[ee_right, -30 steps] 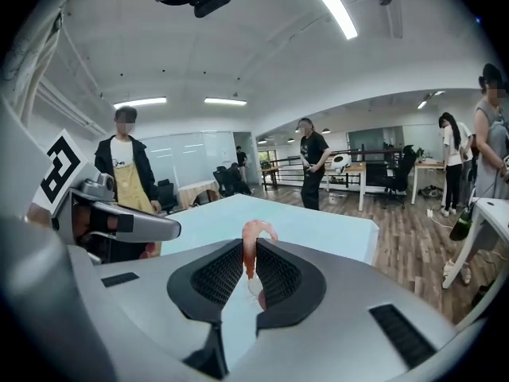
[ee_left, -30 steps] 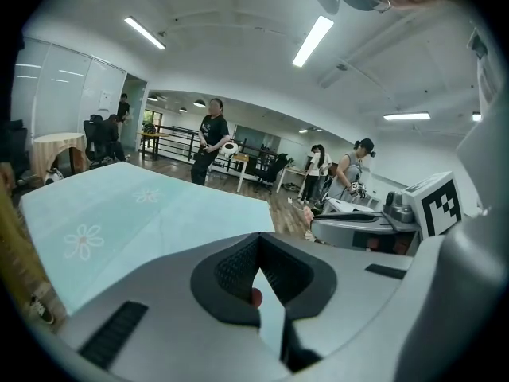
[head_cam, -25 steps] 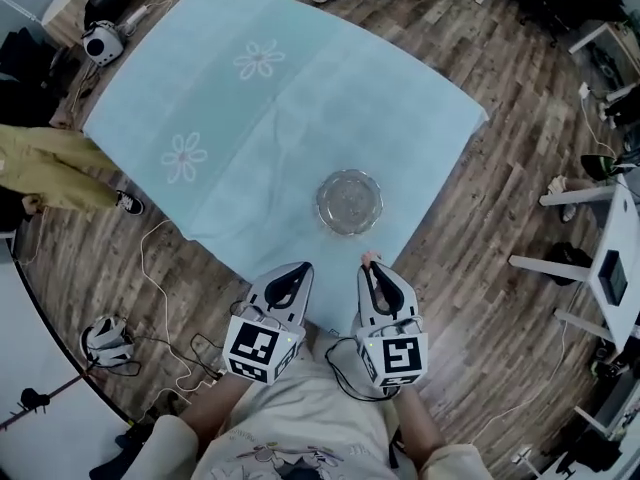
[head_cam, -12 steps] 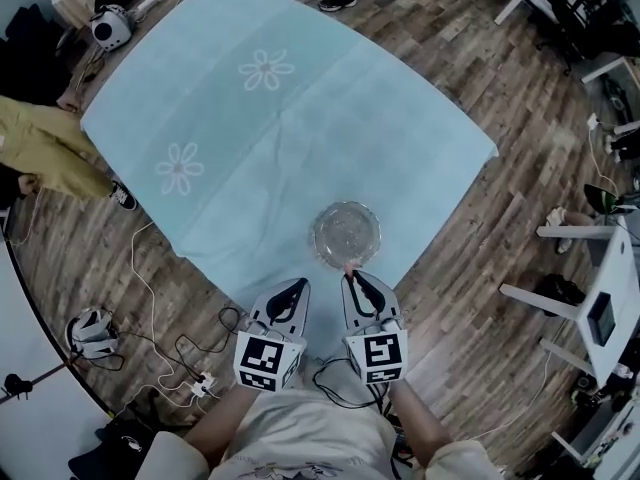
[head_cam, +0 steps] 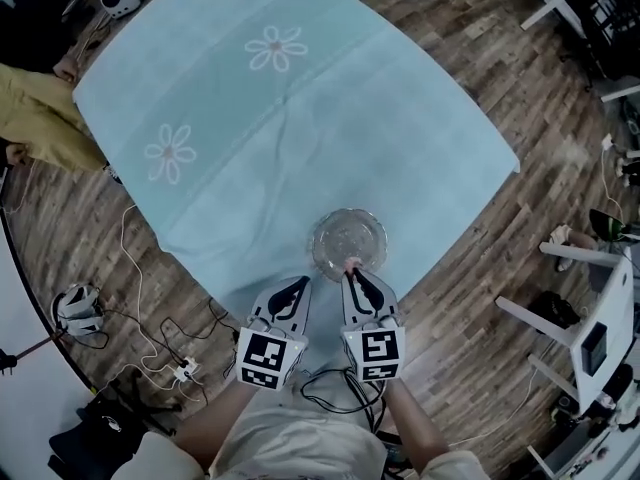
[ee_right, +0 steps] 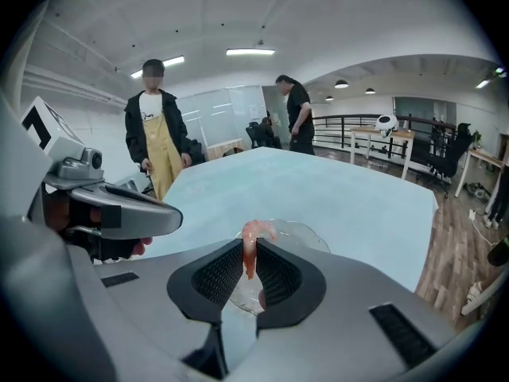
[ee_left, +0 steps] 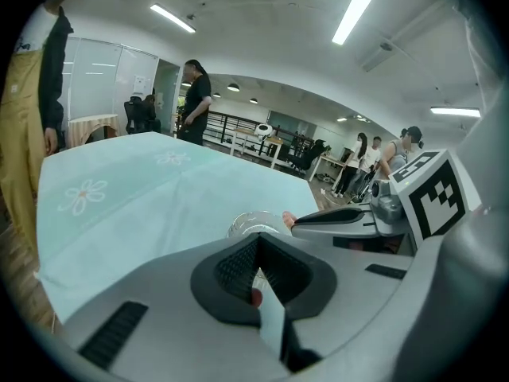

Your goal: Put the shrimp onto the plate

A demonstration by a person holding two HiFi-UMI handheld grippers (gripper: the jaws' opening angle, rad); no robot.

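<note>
A pink shrimp [ee_right: 250, 245] is pinched between the jaws of my right gripper [ee_right: 250, 267], its curled end sticking up past the tips. In the head view this shrimp [head_cam: 350, 265] hangs over the near rim of the clear glass plate [head_cam: 348, 238], which sits near the front edge of the light blue tablecloth [head_cam: 290, 118]. The plate [ee_right: 306, 233] shows just beyond the right gripper's jaws. My left gripper [head_cam: 291, 292] hovers beside the right gripper [head_cam: 355, 278], its jaws closed together with nothing between them. The plate [ee_left: 242, 223] peeks over the left gripper [ee_left: 253, 275].
The cloth carries two white flower prints [head_cam: 276, 47]. Cables and a power strip [head_cam: 181, 370] lie on the wood floor at the left. A person in yellow overalls [ee_right: 161, 146] and another in black [ee_right: 299, 114] stand by the table. White desks [head_cam: 600, 298] stand at the right.
Both grippers moved forward toward the plate; the shrimp went from short of the table's edge to over the plate's near rim. The head view shifted, so the table sits lower in it.
</note>
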